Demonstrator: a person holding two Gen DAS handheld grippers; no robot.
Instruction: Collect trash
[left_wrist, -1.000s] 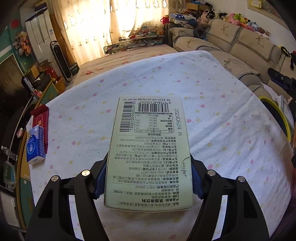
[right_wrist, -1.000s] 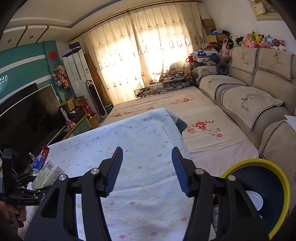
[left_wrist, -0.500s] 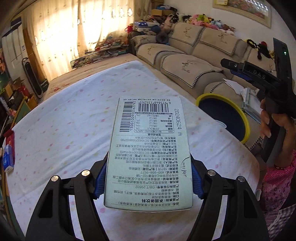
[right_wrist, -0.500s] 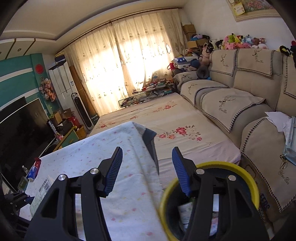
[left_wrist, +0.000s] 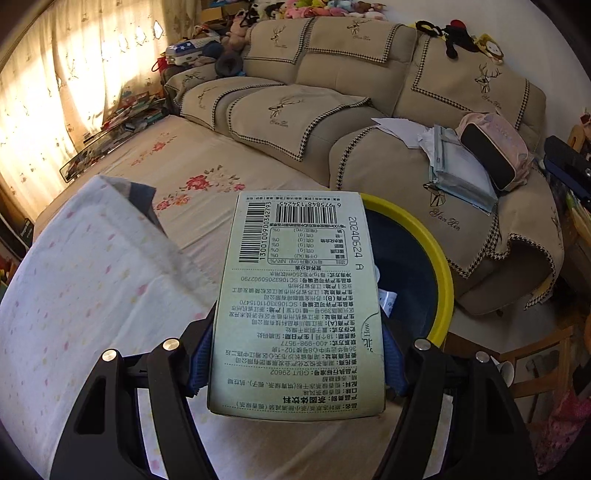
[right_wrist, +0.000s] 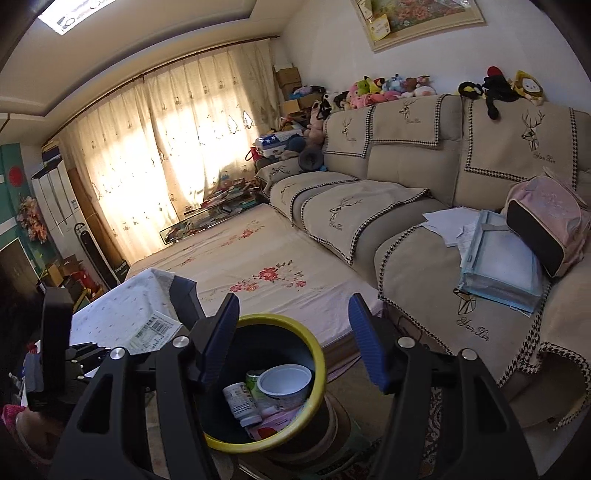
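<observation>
My left gripper (left_wrist: 295, 354) is shut on a pale green printed carton (left_wrist: 299, 295) with barcodes, held flat with its far end over the near rim of the yellow-rimmed dark bin (left_wrist: 439, 266). The right wrist view shows the same carton (right_wrist: 153, 332) held at the table edge. My right gripper (right_wrist: 293, 341) is open and empty, hovering above the bin (right_wrist: 317, 354), which holds a white cup (right_wrist: 284, 380), a small bottle (right_wrist: 240, 402) and other trash.
A table with a spotted white cloth (left_wrist: 74, 295) lies to the left. A beige sofa (left_wrist: 369, 110) holds papers and a pink bag (left_wrist: 495, 147). A flowered bed cover (right_wrist: 258, 258) spreads behind the bin.
My left gripper swung right with the carton, from over the table to the bin's rim. My right gripper moved over the bin, so its contents now show.
</observation>
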